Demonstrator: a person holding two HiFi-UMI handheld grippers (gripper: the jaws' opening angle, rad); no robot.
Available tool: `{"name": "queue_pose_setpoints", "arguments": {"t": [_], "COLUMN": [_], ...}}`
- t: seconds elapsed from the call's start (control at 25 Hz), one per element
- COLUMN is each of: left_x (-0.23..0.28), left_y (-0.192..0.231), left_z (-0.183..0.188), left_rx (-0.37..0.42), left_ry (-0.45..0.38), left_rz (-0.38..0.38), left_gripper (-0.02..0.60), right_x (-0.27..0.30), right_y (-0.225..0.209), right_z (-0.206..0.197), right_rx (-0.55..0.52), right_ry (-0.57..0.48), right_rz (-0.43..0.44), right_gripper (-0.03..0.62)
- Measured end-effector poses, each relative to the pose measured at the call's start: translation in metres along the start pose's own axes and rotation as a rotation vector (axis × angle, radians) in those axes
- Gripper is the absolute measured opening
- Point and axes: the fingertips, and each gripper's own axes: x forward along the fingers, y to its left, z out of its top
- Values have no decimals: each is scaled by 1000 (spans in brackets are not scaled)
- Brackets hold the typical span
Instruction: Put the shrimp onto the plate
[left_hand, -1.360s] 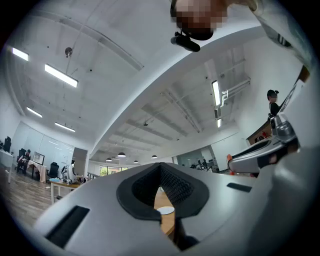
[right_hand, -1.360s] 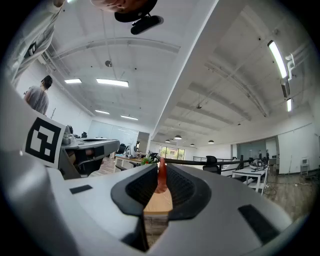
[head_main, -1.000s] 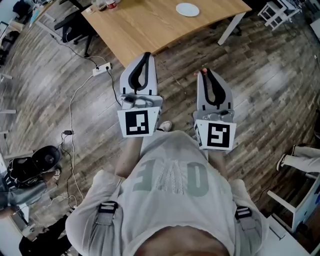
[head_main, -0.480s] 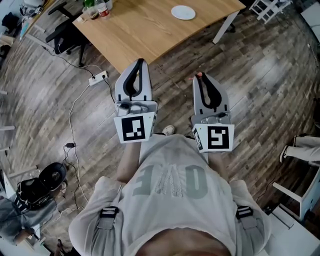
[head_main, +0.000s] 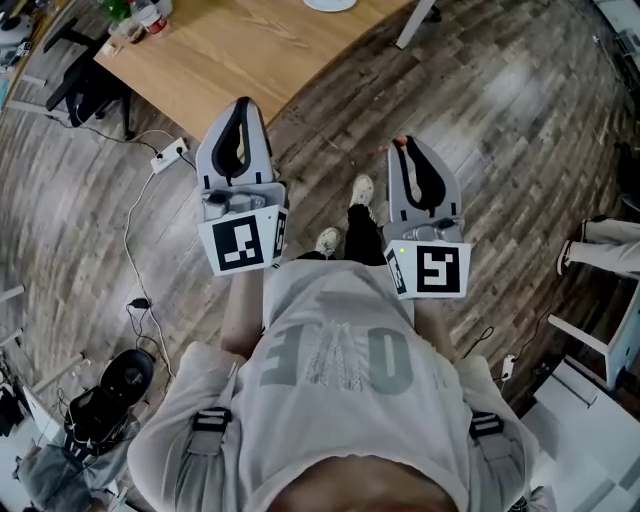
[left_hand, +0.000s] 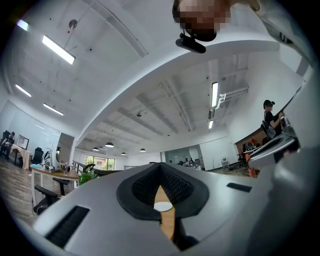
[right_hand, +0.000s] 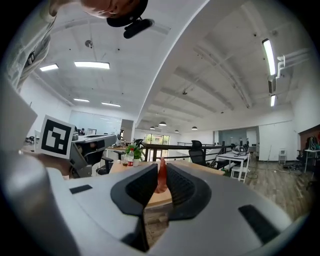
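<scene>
Dark plank floor fills most of the head view, and the person stands on it, short of a pale wooden bench. The shrimp is a small orange-red sliver standing upright between the black pads of the right hand-held gripper, whose jaws are pressed in on it from both sides. It hangs in the air over the floor, not over the bench top. Just beside it, the left hand-held gripper is held at about the same height with its tip at the near edge of the bench. Its jaws are drawn together at the tips with nothing between them, and only a narrow teardrop slit stays open lower down between the curved pads. Through that slit the left gripper view shows a strip of bench and the white plate. From above, the plate sits at the far side of the bench, cut by the top edge of the view and well apart from the shrimp. A green plant and a red-labelled bottle stand together at the bench's far left corner. On the floor below, a white power strip trails its cable past the person's light shoes.
</scene>
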Motion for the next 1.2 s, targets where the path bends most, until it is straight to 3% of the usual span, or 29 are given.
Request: {"name": "queue_pose_setpoints", "arguments": {"t": [0.32,0.76,1.0,1.2], "left_x": [63,171,221,241], "left_y": [-21,-60,-68,-84], "left_z": [-14,-19,-30,-44], "left_rx": [27,121,149,125], "left_ry": [-16,-9,4,36], "left_rz": [-3,47,60,49], "left_gripper": [6,6,6,6], "right_x": [53,153,188,208], "right_y": [-57,-161,-189,-201], "right_z": [-3,-7,-19,-22], "right_rx": [-2,8,30,28], "right_ry": [-47,-84,-63,-66], "right_rz": [-6,67,108,143], "right_gripper": [63,63,63,63]}}
